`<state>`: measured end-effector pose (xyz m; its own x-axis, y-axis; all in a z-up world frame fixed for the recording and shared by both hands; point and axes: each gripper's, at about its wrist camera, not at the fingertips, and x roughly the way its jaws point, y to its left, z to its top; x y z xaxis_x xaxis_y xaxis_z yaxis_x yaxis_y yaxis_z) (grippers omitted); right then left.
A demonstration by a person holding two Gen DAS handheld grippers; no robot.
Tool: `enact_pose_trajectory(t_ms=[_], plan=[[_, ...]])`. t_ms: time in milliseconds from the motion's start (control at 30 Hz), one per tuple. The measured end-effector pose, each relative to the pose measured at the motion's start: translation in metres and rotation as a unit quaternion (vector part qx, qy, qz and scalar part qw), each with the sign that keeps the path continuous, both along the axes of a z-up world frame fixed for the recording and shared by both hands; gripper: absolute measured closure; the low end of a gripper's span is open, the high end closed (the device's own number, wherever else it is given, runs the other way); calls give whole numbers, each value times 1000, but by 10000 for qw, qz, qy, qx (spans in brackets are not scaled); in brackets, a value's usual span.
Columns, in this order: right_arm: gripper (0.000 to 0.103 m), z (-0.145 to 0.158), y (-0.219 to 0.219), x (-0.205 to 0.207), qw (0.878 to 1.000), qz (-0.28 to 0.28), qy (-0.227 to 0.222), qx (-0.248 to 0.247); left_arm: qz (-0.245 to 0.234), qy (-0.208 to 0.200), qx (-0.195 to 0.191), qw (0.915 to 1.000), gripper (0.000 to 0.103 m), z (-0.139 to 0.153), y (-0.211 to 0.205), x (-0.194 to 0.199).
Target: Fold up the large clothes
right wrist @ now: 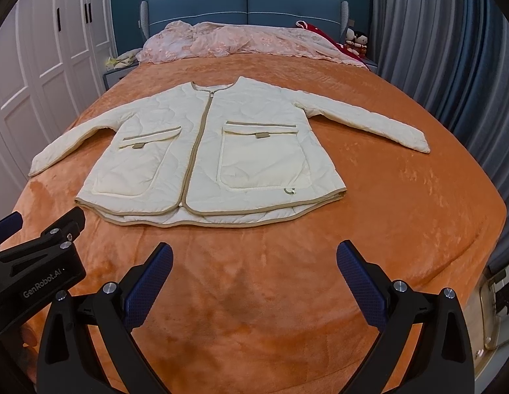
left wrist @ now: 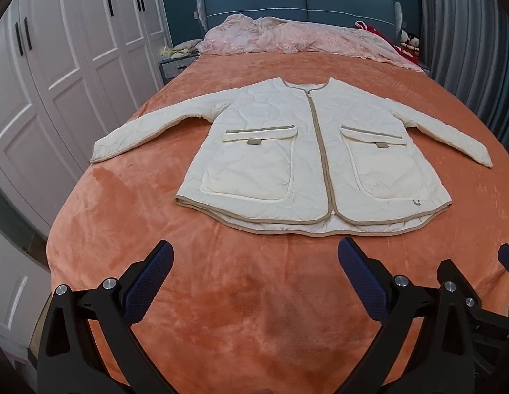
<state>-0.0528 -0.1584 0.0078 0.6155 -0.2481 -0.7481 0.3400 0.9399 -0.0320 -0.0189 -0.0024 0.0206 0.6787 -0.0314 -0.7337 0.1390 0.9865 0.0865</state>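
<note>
Both sets of jaws are standing wide apart and holding nothing, as the left gripper point(left wrist: 254, 262) and the right gripper point(right wrist: 254, 262) are hovering side by side over the near end of the bed point(left wrist: 247, 312), short of the garment.

The orange blanket point(right wrist: 402, 197) is covering the bed from the near edge to the rumpled pink bedding point(left wrist: 297, 37) at the headboard end. A cream quilted jacket point(left wrist: 287, 151) is lying flat on it, front up and zipped, around the middle of the bed. Its collar is pointing toward the headboard and its tan-trimmed hem point(right wrist: 221, 221) is facing the grippers, so its long axis is running straight away from them. Both sleeves are spreading out toward the side edges of the bed.

The hem is sitting just ahead of both grippers, apart from the fingers. The left sleeve cuff point(left wrist: 105, 152) is reaching toward the left edge, closer to the left gripper; the right sleeve cuff point(right wrist: 418, 142) is lying toward the right edge, closer to the right gripper. Folding appears not yet begun.
</note>
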Motion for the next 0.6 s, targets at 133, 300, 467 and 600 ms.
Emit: enact_pose_trajectory(t_ms=[133, 300, 467, 600], plan=[[5, 0, 0, 0, 10000, 8, 0, -3, -5, 40, -99, 9999, 5, -1, 4, 1], [5, 1, 0, 1, 10000, 23, 2, -18, -20, -117, -10, 9999, 5, 0, 4, 0], [5, 1, 2, 1, 10000, 25, 3, -31, -21, -176, -132, 9998, 5, 0, 8, -1], [5, 0, 6, 1, 9999, 77, 16, -65, -47, -310, -118, 9994, 5, 3, 7, -4]])
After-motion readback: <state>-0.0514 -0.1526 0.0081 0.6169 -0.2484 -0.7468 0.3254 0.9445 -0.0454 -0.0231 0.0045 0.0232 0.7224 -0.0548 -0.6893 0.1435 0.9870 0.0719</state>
